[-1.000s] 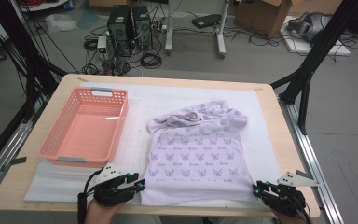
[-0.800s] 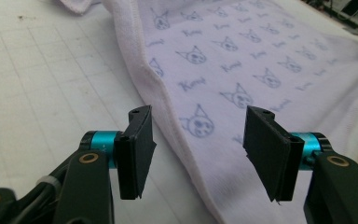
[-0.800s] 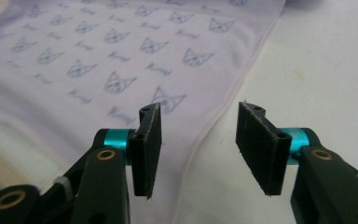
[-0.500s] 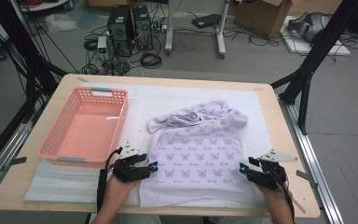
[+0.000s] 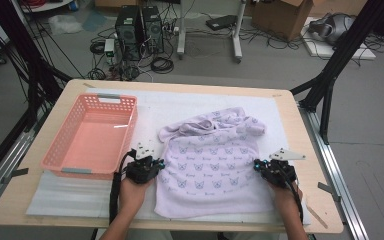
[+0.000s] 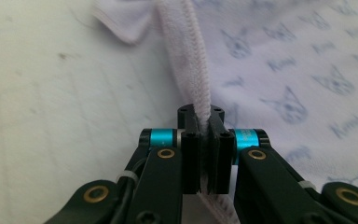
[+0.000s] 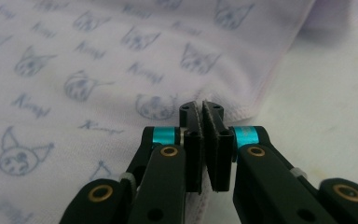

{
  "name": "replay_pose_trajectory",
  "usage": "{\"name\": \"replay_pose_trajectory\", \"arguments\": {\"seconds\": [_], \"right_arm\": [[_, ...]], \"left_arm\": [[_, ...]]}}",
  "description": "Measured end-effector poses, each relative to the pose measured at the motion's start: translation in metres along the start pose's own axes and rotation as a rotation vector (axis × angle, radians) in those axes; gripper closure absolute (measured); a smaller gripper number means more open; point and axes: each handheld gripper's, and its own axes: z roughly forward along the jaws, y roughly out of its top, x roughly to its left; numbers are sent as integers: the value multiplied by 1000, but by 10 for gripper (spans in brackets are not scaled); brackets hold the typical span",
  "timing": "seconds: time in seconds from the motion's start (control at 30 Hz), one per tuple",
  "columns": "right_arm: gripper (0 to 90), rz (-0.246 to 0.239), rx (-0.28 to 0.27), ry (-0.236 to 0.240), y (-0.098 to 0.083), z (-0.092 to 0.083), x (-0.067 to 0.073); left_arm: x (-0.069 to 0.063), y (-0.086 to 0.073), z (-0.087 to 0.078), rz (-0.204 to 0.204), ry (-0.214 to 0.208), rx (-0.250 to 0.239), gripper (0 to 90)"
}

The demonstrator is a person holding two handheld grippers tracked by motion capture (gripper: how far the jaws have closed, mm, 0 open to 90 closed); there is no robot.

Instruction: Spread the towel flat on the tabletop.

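A pale lilac shirt (image 5: 212,167) printed with small cat faces lies spread on the white mat (image 5: 70,197) that covers the wooden surface (image 5: 315,200), its near part flat and its far end bunched into folds. The left hand-held gripper (image 5: 156,164) sits at the shirt's left edge, about midway along it, and its jaws have just been closing; in the left gripper view they are clamped on the stitched hem (image 6: 193,70), which runs up between them. The right hand-held gripper (image 5: 258,165) sits at the shirt's right edge, level with the other, and its jaws have also just been closing; in the right gripper view they pinch the shirt's edge (image 7: 235,112), with a little cloth showing below the pads. To the left of the shirt, just beyond the left hand-held gripper, stands a pink plastic basket (image 5: 70,145).
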Motion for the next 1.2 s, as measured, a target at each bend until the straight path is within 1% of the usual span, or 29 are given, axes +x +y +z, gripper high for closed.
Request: {"name": "replay_pose_trajectory", "arguments": {"seconds": [0.03, 0.07, 0.1, 0.13, 0.17, 0.2, 0.23, 0.27, 0.3, 0.33, 0.37, 0.4, 0.43, 0.47, 0.5, 0.53, 0.57, 0.6, 0.7, 0.73, 0.77, 0.83, 0.9, 0.97, 1.07, 1.1, 1.13, 1.17, 1.2], "right_arm": [[868, 3, -9, -14, 2, 1, -1], [867, 5, -35, -40, 3, 2, -3], [867, 18, -48, -59, 4, 4, -6], [867, 34, -53, -58, 4, 6, -9], [867, 48, -46, -53, 4, 9, -10], [867, 48, -30, -63, 5, 10, -11], [867, 40, -26, -75, 5, 11, -10], [866, 27, -35, -97, 6, 11, -9], [859, 32, -37, -103, 6, 11, -8], [822, 41, -41, -100, 6, 11, -9], [741, 57, -36, -99, 5, 9, -10], [687, 63, -35, -108, 5, 7, -11], [671, 74, -47, -116, 4, 3, -11], [651, 77, -72, -110, 3, -5, -12], [621, 81, -92, -111, 2, -11, -13], [589, 92, -108, -104, 0, -17, -14], [570, 112, -111, -88, -2, -22, -15], [564, 126, -111, -69, -5, -28, -16], [554, 118, -97, -55, -14, -41, -14], [551, 107, -91, -51, -18, -44, -13], [551, 106, -81, -48, -23, -48, -10], [546, 94, -80, -27, -31, -55, -6], [541, 89, -72, -13, -39, -61, -1], [539, 81, -58, 0, -46, -68, 5], [531, 76, -20, 16, -56, -75, 13], [532, 77, -1, 19, -60, -76, 15], [535, 84, 7, 21, -62, -77, 17], [546, 101, 14, 26, -65, -78, 19], [558, 104, 22, 27, -67, -78, 20]], "left_arm": [[3, 1, 3, -17, 11, -8, 855], [7, 3, 5, -46, 20, -9, 855], [9, 4, 6, -50, 20, -4, 855], [8, 6, 7, -32, 27, -10, 856], [6, 7, 8, -3, 38, -20, 855], [5, 9, 9, 3, 42, -31, 855], [5, 10, 10, -3, 46, -40, 854], [5, 10, 11, -10, 44, -41, 850], [5, 10, 12, -22, 42, -40, 839], [6, 9, 11, -27, 25, -34, 788], [5, 8, 10, -32, 13, -38, 698], [5, 7, 7, -31, 1, -45, 649], [3, 4, 2, -26, -7, -62, 606], [3, 2, -3, -20, -11, -67, 554], [3, -1, -9, -16, -28, -70, 511], [2, -4, -13, -12, -36, -71, 505], [1, -10, -21, 7, -49, -78, 505], [0, -15, -26, 10, -64, -80, 505], [-2, -27, -37, 26, -104, -76, 512], [-3, -31, -41, 23, -120, -72, 513], [-4, -33, -44, 22, -127, -71, 514], [-7, -37, -49, 17, -135, -61, 521], [-10, -44, -55, 1, -157, -41, 520], [-15, -51, -61, -5, -178, -28, 520], [-25, -60, -70, -31, -204, -13, 499], [-28, -62, -71, -29, -210, -7, 494], [-33, -66, -71, -12, -200, -6, 484], [-36, -67, -71, -3, -184, -16, 466], [-39, -69, -71, 4, -160, -24, 470]]}}
